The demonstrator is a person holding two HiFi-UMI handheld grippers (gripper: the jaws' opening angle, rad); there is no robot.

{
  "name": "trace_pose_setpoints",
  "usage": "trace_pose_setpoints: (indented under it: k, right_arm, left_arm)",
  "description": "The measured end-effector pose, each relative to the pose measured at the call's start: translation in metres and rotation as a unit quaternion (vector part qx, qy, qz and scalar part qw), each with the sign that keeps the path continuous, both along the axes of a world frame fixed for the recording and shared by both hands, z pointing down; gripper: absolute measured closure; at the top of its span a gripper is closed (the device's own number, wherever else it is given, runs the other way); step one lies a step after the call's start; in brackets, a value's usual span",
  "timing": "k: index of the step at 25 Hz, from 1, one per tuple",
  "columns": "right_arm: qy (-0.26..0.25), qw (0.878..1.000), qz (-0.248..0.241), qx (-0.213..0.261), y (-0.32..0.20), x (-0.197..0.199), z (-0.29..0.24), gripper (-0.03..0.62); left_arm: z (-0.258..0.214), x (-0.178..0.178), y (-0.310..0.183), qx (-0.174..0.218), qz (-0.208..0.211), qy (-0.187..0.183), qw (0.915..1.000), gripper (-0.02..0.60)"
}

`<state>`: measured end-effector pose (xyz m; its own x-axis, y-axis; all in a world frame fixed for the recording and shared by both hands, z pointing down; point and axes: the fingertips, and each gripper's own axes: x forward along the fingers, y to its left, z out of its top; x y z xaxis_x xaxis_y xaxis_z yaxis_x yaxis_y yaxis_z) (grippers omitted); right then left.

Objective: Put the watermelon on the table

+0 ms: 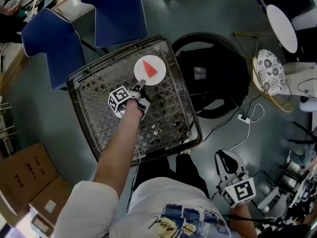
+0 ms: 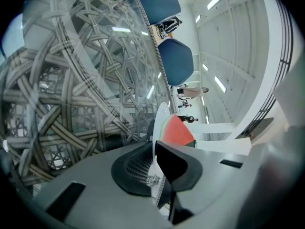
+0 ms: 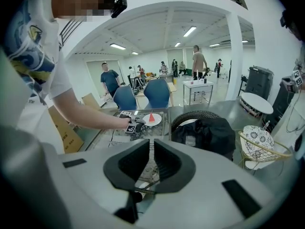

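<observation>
**Setting the plated watermelon down on the glass-topped surface**

The left hand-held gripper is pinched on the near rim of the white plate. In the left gripper view its jaws are pressed onto the plate's edge. The watermelon, a red wedge, lies on the middle of the plate, beyond the pinched rim. The plate sits over the far part of the surface, inside its border. Whether the plate's underside already bears on the glass cannot be told.

The right hand-held gripper hangs well away from the plate, on the person's side and off the surface. Its jaws are pressed almost together on nothing.

Judged from this, the step in hand is the set-down. A rim pinch leaves the far side of the plate unsupported, so the plate is best kept level and lowered slowly until its whole base meets the glass. The jaws should then part fully before the gripper draws straight back from the plate, so that it is not dragged and the wedge does not slide.
</observation>
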<state>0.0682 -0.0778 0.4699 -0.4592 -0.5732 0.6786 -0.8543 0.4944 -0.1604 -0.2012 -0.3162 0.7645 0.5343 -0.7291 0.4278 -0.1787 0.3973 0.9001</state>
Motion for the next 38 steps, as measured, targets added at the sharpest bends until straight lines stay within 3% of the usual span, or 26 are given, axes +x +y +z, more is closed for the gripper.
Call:
trace_pose_setpoints:
  k: [6, 11, 18, 25, 28, 32, 38]
  right_arm:
    - [-0.005, 1.000, -0.001, 0.006, 0.007, 0.006, -0.005, 0.577]
    - [-0.008, 1.000, 0.005, 0.011, 0.015, 0.015, -0.009, 0.577]
    - [-0.011, 1.000, 0.019, 0.018, 0.031, 0.045, -0.011, 0.577]
    - [-0.018, 0.999, 0.031, 0.027, 0.048, 0.084, -0.016, 0.577]
    - [-0.021, 0.999, 0.030, 0.037, 0.053, 0.101, -0.019, 0.577]
    - [-0.036, 0.998, 0.010, 0.055, 0.048, 0.120, -0.021, 0.577]
    - [-0.072, 0.992, -0.063, 0.077, 0.054, 0.128, -0.025, 0.577]
  left_arm:
    - [0.004, -0.001, -0.002, -0.053, 0.016, -0.066, 0.9963, 0.544]
    - [-0.003, 0.000, -0.006, -0.060, 0.036, -0.128, 0.9893, 0.492]
    - [-0.008, 0.008, -0.009, -0.073, 0.043, -0.215, 0.9730, 0.398]
    - [-0.013, -0.004, 0.005, -0.095, 0.020, -0.292, 0.9515, 0.369]
    - [-0.022, -0.005, 0.024, -0.090, 0.028, -0.312, 0.9453, 0.368]
    - [-0.043, 0.002, 0.055, -0.075, 0.028, -0.320, 0.9439, 0.368]
    - [-0.106, 0.023, 0.111, -0.001, 0.054, -0.340, 0.9388, 0.371]
